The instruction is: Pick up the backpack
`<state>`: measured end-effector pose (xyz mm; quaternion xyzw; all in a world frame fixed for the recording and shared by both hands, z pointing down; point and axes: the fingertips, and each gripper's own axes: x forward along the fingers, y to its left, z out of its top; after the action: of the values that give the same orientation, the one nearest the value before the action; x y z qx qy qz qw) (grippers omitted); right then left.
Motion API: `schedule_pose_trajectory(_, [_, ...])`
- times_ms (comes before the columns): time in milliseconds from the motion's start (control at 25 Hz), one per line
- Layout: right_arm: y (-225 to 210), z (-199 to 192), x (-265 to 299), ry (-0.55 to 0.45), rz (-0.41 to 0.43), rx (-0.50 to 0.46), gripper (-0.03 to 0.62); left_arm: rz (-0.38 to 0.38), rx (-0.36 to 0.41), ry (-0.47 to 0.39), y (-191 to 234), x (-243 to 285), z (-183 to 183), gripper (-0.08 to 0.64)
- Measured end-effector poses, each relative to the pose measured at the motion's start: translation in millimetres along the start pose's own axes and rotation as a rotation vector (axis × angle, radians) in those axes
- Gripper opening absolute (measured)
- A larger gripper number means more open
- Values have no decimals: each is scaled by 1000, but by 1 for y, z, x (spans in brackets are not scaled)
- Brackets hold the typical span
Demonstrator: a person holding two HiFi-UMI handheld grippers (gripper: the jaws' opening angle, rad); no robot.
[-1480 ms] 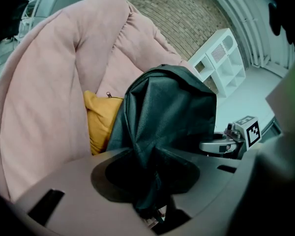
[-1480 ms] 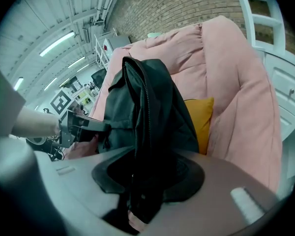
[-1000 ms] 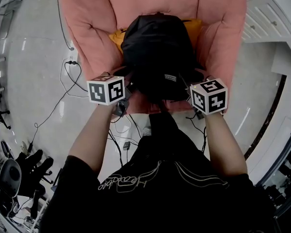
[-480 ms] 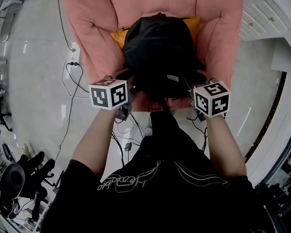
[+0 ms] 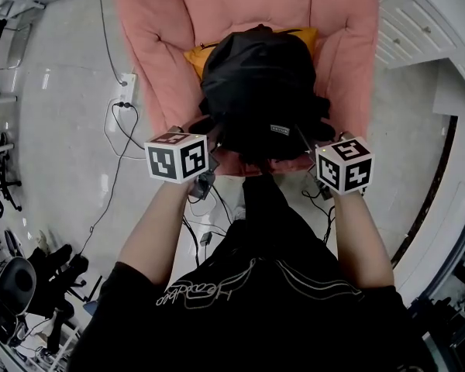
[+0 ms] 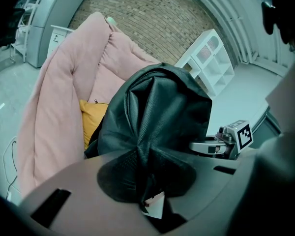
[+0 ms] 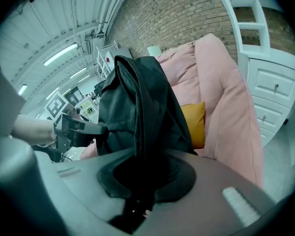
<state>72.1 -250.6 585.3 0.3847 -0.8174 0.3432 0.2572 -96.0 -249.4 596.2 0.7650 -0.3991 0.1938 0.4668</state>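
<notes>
Both marker cubes sit lower in the head view than a second ago, drawn back toward us, and the black backpack [image 5: 256, 84] has kept its place between them on the pink armchair [image 5: 143, 49].

Our left tongs [image 6: 146, 181] are closed on a gathered fold of the backpack's fabric, which bunches into pleats where the jaws pinch it. Our right tongs [image 7: 139, 183] are clamped on a dark strip of fabric or strap at the other side; we cannot tell which it is. The bag stands upright on the seat with a yellow cushion [image 5: 199, 55] wedged behind it against the chair back. We cannot tell whether its base has left the seat.

We judge the backpack soft and slack. The cloth creases and folds at the pinch, so it will sag between two grips and will not move as one stiff body. It looks rounded out, so it probably holds something, and we expect moderate weight hanging from thin fabric. The woven surface should give fair friction, but a pinched fold can creep out of the jaws under load.

Straps, the top handle or a seam would be safer holds than loose panel cloth. With one grip on each side, as now, the lift calls for both hands rising evenly, so the bag neither tips nor swings.
</notes>
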Motion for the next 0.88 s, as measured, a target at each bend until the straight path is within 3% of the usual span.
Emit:
schedule_pose_trajectory(600, [64, 14, -75, -68, 41, -35, 52, -4, 14, -60, -53, -88, -8, 55])
schedule_pose_trajectory(880, [103, 15, -124, -126, 68, -45, 52, -11, 63, -94, -92, -146, -16, 55])
